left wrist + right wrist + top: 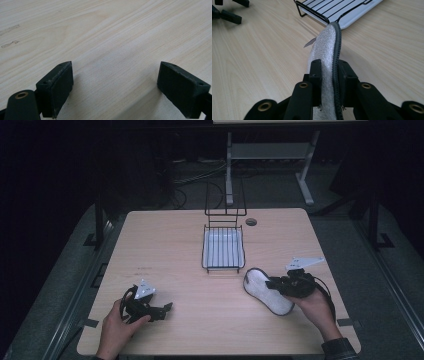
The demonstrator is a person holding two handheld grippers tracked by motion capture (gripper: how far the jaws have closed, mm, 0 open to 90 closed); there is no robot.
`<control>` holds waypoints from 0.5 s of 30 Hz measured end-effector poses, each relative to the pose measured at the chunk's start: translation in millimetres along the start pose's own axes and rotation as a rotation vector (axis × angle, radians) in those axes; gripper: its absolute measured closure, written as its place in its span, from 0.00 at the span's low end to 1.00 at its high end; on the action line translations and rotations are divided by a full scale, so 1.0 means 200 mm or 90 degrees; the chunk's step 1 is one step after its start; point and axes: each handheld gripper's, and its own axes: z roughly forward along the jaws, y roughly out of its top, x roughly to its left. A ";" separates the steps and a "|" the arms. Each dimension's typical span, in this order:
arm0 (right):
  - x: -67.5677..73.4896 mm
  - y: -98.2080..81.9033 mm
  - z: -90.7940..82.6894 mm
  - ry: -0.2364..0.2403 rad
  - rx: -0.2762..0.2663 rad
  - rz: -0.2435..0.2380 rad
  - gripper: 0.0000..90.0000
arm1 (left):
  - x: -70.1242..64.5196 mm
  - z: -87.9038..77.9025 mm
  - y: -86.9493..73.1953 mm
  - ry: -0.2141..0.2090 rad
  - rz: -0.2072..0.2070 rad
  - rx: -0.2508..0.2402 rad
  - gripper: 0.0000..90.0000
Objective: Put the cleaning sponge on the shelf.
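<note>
High view: wooden table (175,250), pale grain, with a round hole near its far edge; black wire rack (223,249) over a white tray stood at the centre, toward the far side; a grey, dark-edged insole (266,290) lay on the table just near and right of the rack, its toe end close to the rack's near right corner; right gripper (274,283), held in the person's right hand (312,307), reached in from the right and met the insole across its middle; left gripper (167,308), held in the left hand (117,325), rested at the near left of the table, well apart from the insole and rack, jaws spread with nothing between them.

Left gripper view: two black jaws stood wide apart over bare table (107,35); one pad (60,85) at the left, the other at the right; nothing gripped.

Right gripper view: insole (325,47) stood on edge between the jaws, fleecy side to the left, dark stitched rim to the right; both pads (315,72) pressed against it, jaws clamped on it; its far tip reached the rack (332,8) and tray corner; the left gripper's jaws (230,11) showed at the far left.
</note>
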 end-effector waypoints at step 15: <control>0.01 0.03 -0.04 0.003 -0.024 0.003 0.87 | 0.00 0.00 0.00 0.000 0.000 0.000 0.14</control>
